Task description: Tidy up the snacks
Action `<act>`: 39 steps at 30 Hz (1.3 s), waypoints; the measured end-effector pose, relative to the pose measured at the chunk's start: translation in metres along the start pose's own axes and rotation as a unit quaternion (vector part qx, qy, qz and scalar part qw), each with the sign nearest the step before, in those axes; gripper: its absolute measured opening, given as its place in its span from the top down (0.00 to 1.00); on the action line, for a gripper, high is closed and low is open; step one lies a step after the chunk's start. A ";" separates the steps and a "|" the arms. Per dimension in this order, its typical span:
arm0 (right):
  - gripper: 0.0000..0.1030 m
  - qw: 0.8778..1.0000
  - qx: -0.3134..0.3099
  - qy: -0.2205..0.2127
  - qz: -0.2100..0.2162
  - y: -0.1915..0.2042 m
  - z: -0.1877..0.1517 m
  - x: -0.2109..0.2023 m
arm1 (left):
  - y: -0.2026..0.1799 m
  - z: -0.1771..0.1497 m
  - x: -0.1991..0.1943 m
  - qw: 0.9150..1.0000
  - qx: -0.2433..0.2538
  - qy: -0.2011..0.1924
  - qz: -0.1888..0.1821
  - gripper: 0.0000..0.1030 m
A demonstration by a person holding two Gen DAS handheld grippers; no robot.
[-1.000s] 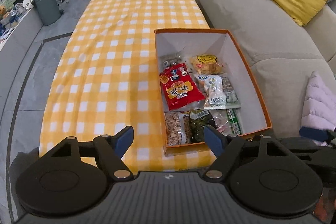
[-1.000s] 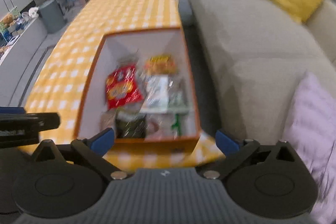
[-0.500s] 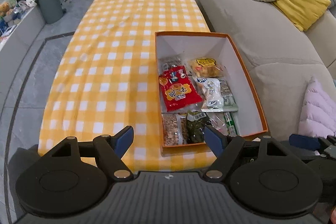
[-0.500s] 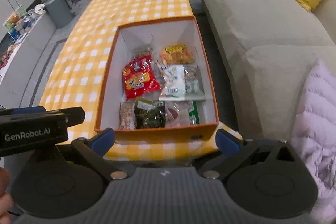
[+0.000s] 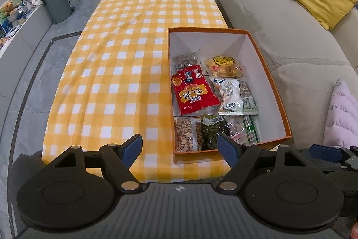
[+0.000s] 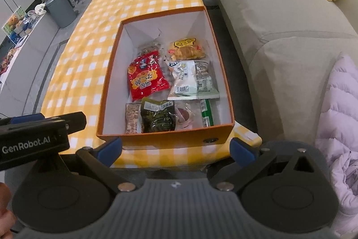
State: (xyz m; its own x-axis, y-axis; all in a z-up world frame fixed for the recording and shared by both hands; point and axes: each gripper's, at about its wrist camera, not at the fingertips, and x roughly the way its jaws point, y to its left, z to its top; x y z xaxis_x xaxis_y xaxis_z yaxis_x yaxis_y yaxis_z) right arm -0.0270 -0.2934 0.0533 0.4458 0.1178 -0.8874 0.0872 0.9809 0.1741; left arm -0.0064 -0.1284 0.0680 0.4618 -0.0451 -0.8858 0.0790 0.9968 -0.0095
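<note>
Sitting at the near right corner of the counter point(image 5: 125, 59), the box point(image 5: 266, 73) has its right wall flush with the counter's edge beside the sofa point(image 5: 279, 21) and its front wall close to the near edge. Its rim is orange card, its inner walls plain white and straight. Left of the box the checked yellow cloth lies bare all the way to the far end, slightly rippled. The far third of the box floor is also bare.

Inside, the snacks lie flat in crinkly plastic. A red bag point(image 6: 146, 80) takes the middle left, with a yellow pack point(image 6: 186, 48) beyond it to the right and a white pack point(image 6: 192, 80) beside it. Along the front wall sit a dark green pack point(image 6: 157, 115), a brown bar point(image 6: 132, 118) at its left and a green-edged pack point(image 6: 207, 113) at the right.

Both tools hover short of the counter's near edge, holding nothing. The left tool point(image 5: 180, 147) has its blue-tipped jaws spread wide; the right tool point(image 6: 176, 150) is likewise spread, wider than the box front. A lilac quilted jacket point(image 6: 340, 109) lies at the right.
</note>
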 end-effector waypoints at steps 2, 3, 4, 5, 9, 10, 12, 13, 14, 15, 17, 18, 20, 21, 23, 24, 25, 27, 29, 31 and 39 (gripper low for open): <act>0.03 1.000 -0.003 0.000 -0.002 0.000 -0.001 0.001 | 0.000 -0.001 0.001 1.000 0.000 0.001 0.000 0.13; 0.03 1.000 -0.003 0.000 -0.003 0.000 -0.001 0.002 | 0.000 -0.002 0.002 1.000 -0.001 0.001 0.002 0.13; 0.03 1.000 -0.003 0.001 -0.004 0.000 -0.001 0.003 | 0.000 -0.002 0.002 1.000 -0.001 0.000 0.004 0.13; 0.03 1.000 -0.004 0.002 -0.005 0.000 -0.001 0.003 | -0.001 -0.002 0.002 1.000 -0.001 -0.001 0.006 0.13; 0.03 1.000 -0.004 0.006 -0.005 0.000 -0.002 0.007 | 0.001 -0.003 0.006 1.000 -0.005 0.004 0.000 0.13; 0.03 1.000 -0.004 0.007 -0.005 0.001 -0.002 0.007 | 0.001 -0.003 0.006 1.000 -0.007 0.006 -0.002 0.13; 0.03 1.000 -0.004 0.007 -0.005 0.002 -0.002 0.007 | 0.001 -0.004 0.007 1.000 -0.009 0.005 -0.005 0.13; 0.03 1.000 -0.004 0.008 -0.005 0.002 -0.002 0.008 | 0.001 -0.004 0.007 1.000 -0.007 0.002 -0.004 0.13; 0.03 1.000 -0.005 0.008 -0.005 0.002 -0.002 0.008 | 0.001 -0.005 0.007 1.000 -0.007 0.000 -0.003 0.13; 0.03 1.000 -0.005 0.008 -0.006 0.002 -0.002 0.008 | 0.001 -0.005 0.007 1.000 -0.007 0.000 -0.003 0.13; 0.03 1.000 -0.005 0.009 -0.006 0.002 -0.003 0.010 | 0.002 -0.005 0.007 1.000 -0.014 0.003 -0.006 0.13; 0.03 1.000 -0.003 0.010 -0.001 0.001 -0.003 0.011 | 0.003 -0.006 0.007 1.000 -0.019 0.003 -0.009 0.13; 0.04 1.000 0.005 0.012 0.008 0.000 -0.003 0.012 | 0.002 -0.006 0.007 1.000 -0.017 0.001 -0.006 0.13; 0.04 1.000 0.006 0.013 0.010 -0.001 -0.003 0.013 | 0.002 -0.006 0.007 1.000 -0.015 0.002 -0.005 0.13; 0.04 1.000 0.004 0.013 0.007 0.001 -0.003 0.013 | 0.002 -0.006 0.008 1.000 -0.017 0.003 -0.006 0.13; 0.04 1.000 0.003 0.013 0.005 0.001 -0.003 0.014 | 0.003 -0.006 0.008 1.000 -0.020 0.005 -0.007 0.13; 0.04 1.000 0.003 0.014 0.005 0.001 -0.003 0.014 | 0.003 -0.006 0.008 1.000 -0.021 0.006 -0.008 0.14; 0.04 1.000 0.004 0.015 0.006 0.001 -0.004 0.014 | 0.004 -0.006 0.009 1.000 -0.020 0.005 -0.008 0.14; 0.04 1.000 0.003 0.014 0.005 0.001 -0.004 0.014 | 0.004 -0.007 0.009 1.000 -0.019 0.004 -0.008 0.14; 0.04 1.000 0.003 0.014 0.004 0.001 -0.004 0.013 | 0.004 -0.007 0.009 1.000 -0.017 0.004 -0.008 0.14; 0.04 1.000 -0.003 0.012 0.001 0.001 -0.004 0.013 | 0.004 -0.007 0.009 1.000 -0.016 0.004 -0.013 0.14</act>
State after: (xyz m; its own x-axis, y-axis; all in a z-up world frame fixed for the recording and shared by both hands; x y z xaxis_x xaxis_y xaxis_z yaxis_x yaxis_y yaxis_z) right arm -0.0248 -0.2904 0.0401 0.4250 0.1233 -0.8968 0.0804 0.9816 0.1730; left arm -0.0077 -0.1244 0.0569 0.4525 -0.0699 -0.8890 0.0621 0.9970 -0.0467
